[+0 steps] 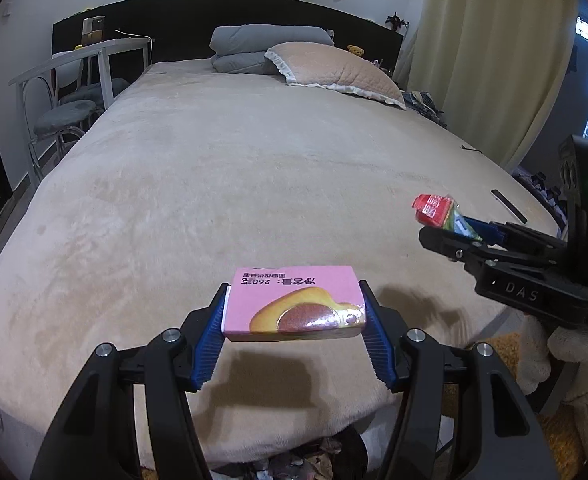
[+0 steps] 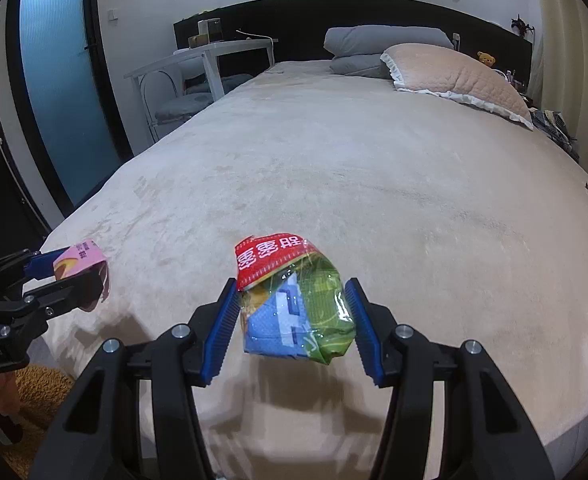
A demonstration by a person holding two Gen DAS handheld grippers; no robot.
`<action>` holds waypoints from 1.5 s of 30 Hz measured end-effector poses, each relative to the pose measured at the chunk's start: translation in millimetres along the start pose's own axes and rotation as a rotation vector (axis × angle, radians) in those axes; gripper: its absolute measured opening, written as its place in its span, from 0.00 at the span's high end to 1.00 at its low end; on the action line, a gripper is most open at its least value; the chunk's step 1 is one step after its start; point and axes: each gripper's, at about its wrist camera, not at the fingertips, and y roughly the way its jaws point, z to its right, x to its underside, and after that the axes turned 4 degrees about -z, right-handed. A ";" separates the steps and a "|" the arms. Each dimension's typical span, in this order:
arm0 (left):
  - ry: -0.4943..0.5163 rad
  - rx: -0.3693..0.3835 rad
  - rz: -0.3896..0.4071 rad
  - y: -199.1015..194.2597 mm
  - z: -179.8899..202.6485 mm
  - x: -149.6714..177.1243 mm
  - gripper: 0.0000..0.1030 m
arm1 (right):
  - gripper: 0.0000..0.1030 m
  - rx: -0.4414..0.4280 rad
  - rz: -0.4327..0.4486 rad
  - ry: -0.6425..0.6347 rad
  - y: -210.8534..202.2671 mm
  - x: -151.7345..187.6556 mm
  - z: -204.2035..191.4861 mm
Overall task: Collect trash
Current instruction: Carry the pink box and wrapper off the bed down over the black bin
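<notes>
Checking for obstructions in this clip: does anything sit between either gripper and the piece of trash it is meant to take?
Nothing visible does. The left gripper already clamps the pink box between its pads, and the right gripper holds the crumpled snack bag, both lifted above the bed. No bin is clearly in view.

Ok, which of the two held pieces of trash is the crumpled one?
The red, green and blue snack wrapper in the right gripper. The pink cake box in the left gripper keeps its flat rectangular shape.
</notes>
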 end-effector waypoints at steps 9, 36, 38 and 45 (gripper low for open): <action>-0.003 0.017 0.014 -25.5 20.4 49.2 0.42 | 0.47 -0.042 0.054 0.021 -43.1 50.1 0.4; -0.049 0.008 -0.097 -54.3 27.8 130.6 0.42 | 0.47 -0.102 -0.004 -0.081 -102.9 145.7 -50.1; -0.066 0.013 -0.132 -48.4 24.5 134.2 0.42 | 0.47 -0.101 -0.020 -0.082 -102.1 148.2 -51.5; -0.077 0.006 -0.224 -27.9 24.4 139.4 0.42 | 0.47 -0.094 -0.091 -0.092 -92.2 152.5 -54.4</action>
